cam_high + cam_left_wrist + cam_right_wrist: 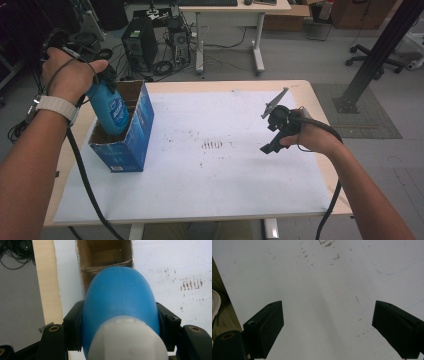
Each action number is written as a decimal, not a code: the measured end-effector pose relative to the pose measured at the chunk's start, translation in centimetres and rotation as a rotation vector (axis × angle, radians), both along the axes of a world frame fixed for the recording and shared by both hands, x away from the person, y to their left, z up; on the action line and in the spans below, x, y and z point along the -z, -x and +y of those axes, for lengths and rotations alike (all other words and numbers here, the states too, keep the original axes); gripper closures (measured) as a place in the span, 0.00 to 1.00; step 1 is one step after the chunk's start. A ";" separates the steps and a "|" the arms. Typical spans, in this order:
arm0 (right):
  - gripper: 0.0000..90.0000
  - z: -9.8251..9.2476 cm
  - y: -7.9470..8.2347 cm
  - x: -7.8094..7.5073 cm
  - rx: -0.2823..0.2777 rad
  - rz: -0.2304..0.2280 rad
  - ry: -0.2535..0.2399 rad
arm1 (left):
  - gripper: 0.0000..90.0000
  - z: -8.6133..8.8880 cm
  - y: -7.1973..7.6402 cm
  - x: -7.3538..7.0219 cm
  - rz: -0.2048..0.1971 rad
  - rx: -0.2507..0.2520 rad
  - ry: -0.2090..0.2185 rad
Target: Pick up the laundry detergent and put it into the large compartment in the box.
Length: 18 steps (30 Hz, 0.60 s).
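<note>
Left hand (70,75) raised above the tabletop's left edge, wrist cocked, forearm entering from the bottom-left corner of the high view with a white watch band (57,107) at the wrist. Left gripper (120,320) pointed steeply down, jaws clamped on the shoulder of a blue bottle (110,111), one black pad pressed against each side in the left gripper view. White cap end (127,340) of the bottle nearest that camera, rounded blue body directed down into the open top of a blue carton (131,145). Bottle's lower part already inside the carton's brown interior, upper part above the rim, tilted slightly toward the left edge. Carton standing upright on the white sheet (215,185) near the tabletop's left edge, toward the far-left corner. Inner cardboard flap (105,266) seen beyond the bottle.

Right hand (312,137) low over the sheet near the tabletop's right edge, forearm entering from the bottom-right corner. Right gripper (328,327) angled down at the sheet, jaws well apart, bare white surface with small brown specks (329,243) between them. Grey three-cornered plate (276,102) riding on top.
</note>
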State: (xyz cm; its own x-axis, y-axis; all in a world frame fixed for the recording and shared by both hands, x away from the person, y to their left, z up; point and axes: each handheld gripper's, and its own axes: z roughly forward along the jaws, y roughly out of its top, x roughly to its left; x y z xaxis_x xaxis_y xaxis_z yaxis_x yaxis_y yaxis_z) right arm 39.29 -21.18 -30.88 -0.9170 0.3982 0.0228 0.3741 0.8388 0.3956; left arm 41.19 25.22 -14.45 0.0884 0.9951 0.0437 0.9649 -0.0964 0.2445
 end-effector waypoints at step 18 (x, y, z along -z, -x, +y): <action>0.12 0.1 -0.1 0.4 0.007 0.010 0.006 | 0.41 0.6 -0.8 3.6 0.004 0.001 -0.012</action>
